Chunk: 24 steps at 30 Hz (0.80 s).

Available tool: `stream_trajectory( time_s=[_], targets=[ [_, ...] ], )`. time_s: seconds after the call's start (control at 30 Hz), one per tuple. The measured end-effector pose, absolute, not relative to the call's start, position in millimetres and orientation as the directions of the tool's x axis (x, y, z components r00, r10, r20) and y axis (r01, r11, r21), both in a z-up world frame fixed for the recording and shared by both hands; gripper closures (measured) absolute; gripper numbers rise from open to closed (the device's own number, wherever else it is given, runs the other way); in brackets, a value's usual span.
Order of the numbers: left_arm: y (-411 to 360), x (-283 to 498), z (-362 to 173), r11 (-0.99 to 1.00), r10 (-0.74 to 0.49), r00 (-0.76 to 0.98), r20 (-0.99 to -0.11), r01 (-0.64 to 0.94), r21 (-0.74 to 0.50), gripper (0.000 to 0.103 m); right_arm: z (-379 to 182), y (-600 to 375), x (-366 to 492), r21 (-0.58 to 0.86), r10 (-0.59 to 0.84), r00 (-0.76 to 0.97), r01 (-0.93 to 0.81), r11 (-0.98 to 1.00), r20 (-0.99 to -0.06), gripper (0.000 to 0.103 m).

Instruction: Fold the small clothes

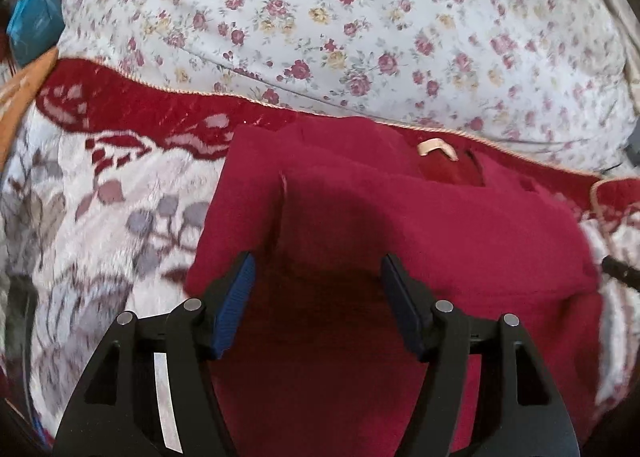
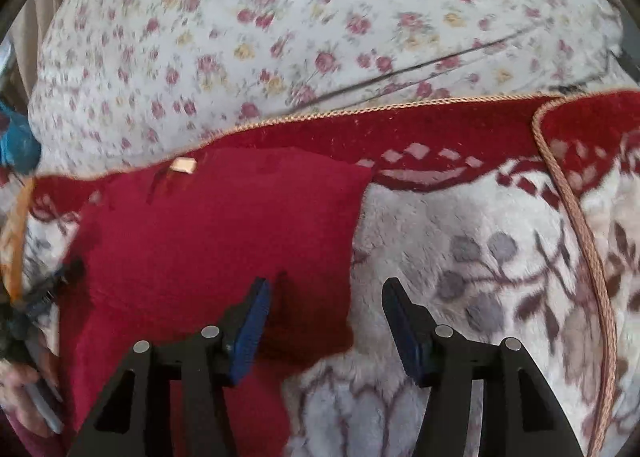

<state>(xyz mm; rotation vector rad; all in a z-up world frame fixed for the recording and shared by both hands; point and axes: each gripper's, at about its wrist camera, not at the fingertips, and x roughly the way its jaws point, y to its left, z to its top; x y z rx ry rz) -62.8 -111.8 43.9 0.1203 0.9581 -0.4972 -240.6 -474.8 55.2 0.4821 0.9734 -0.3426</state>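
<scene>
A dark red knitted garment (image 1: pixel 420 225) lies partly folded on a plush blanket, a beige neck label (image 1: pixel 436 148) at its far edge. My left gripper (image 1: pixel 318 263) is open just above the garment's near part, holding nothing. In the right wrist view the same garment (image 2: pixel 208 233) lies at left with its label (image 2: pixel 183 165) at the far edge. My right gripper (image 2: pixel 326 289) is open over the garment's right edge: its left finger is over the red cloth, its right finger over the blanket. It holds nothing.
The white and red plush blanket (image 2: pixel 480 241) with leaf pattern and a braided cord edge (image 2: pixel 576 225) covers the surface. A floral duvet (image 1: pixel 360 17) is heaped behind. A blue object (image 1: pixel 34 21) lies at far left. The other gripper's tip (image 1: pixel 622 273) shows at right.
</scene>
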Motion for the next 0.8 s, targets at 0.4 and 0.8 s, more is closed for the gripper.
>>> stream_trajectory(
  time_s=[0.4,0.8],
  targets=[
    [-45.7,-131.6,64.4,0.879,-0.406,0.459,-0.790,0.432,-0.200,0.038,42.3,-420.7,-266.4,0.250,0.027,0.523,0.362,0.898,-0.852,0.096],
    [-6.4,-180.9,59.7,0.890,-0.371,0.454,-0.810,0.423,-0.171,0.038,61.0,-407.6,-304.8,0.251,-0.013,0.550,0.401,0.881,-0.835,0.095]
  ],
)
